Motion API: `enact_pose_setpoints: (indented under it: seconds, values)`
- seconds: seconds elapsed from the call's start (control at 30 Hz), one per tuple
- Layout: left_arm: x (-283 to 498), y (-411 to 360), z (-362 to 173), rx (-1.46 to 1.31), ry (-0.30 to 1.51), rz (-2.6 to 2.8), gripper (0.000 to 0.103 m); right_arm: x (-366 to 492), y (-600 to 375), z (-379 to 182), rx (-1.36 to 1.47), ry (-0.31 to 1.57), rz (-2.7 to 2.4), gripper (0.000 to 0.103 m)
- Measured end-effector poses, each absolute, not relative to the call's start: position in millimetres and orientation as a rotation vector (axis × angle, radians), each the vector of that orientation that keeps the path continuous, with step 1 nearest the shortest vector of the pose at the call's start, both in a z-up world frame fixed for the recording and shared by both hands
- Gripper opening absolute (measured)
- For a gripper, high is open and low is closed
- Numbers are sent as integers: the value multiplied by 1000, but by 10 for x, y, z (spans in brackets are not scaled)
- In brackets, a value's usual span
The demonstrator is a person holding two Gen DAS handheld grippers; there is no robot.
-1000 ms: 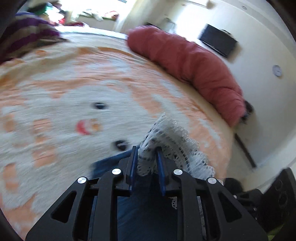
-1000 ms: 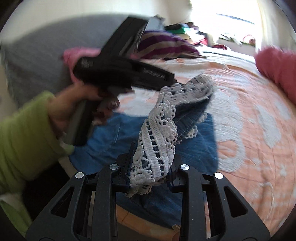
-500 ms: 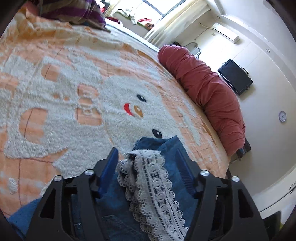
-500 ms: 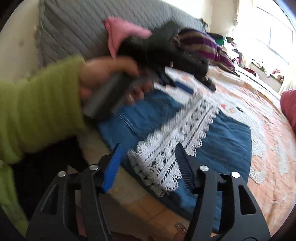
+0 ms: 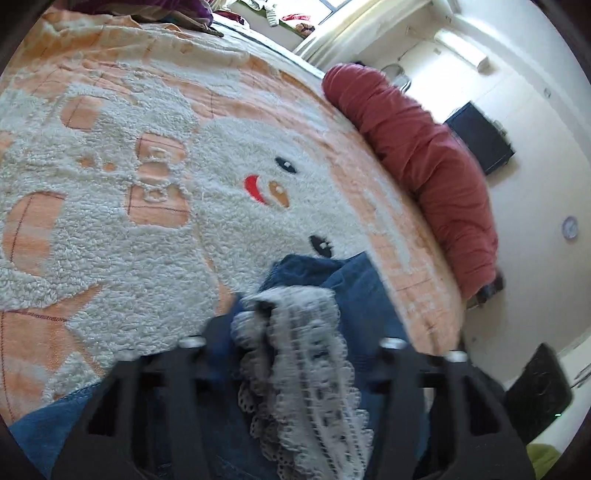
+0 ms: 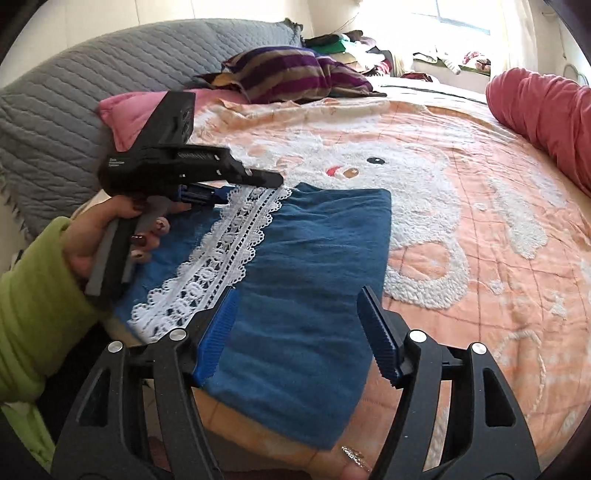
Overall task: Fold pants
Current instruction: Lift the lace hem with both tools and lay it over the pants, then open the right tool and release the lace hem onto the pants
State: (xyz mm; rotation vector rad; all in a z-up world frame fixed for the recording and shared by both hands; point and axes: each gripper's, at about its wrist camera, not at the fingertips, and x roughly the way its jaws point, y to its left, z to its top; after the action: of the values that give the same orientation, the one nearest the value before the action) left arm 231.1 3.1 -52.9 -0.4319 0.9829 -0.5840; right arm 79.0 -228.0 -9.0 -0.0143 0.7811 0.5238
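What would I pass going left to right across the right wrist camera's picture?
Green sleeve → hand holding the left gripper → white lace trim → blue pants → orange snowman blanket → red bolster.

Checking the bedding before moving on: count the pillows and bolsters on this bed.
3. Red bolster along the right edge, striped pillow by the headboard, pink pillow behind the left tool. Others may be hidden.

Daylight pours in from the window (image 6: 461, 18), blown out to white glare. The bed (image 6: 480, 184) is bright and evenly lit. Left view smears with motion blur low down over the lace (image 5: 306, 354); fisheye bends both edges, corners black.
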Motion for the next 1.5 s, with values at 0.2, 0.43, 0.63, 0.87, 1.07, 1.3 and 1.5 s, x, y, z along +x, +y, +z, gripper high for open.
enact_pose_setpoints:
  seconds: [0.2,0.43,0.63,0.87,1.07,1.3,1.5]
  values:
    - [2203,113,-324,-368,927,-562,19,866,-2068,-274,-119,830,513,60]
    - [2284,138,-464,-343,957,-512,35,825,-2034,-400,-127,841,518,63]
    - [2059,242,-195,-257,877,-421,65,791,-2128,-336,-78,815,540,66]
    - [1644,274,176,-134,776,-308,97,759,-2320,-179,-30,752,535,73]
    - [1280,301,298,-105,763,-221,98,762,-2519,-60,24,713,502,82]
    - [902,319,257,-189,820,-263,98,688,-2727,90,60,661,460,84]
    - [644,179,122,-229,899,-330,98,573,-2771,179,42,630,475,84]
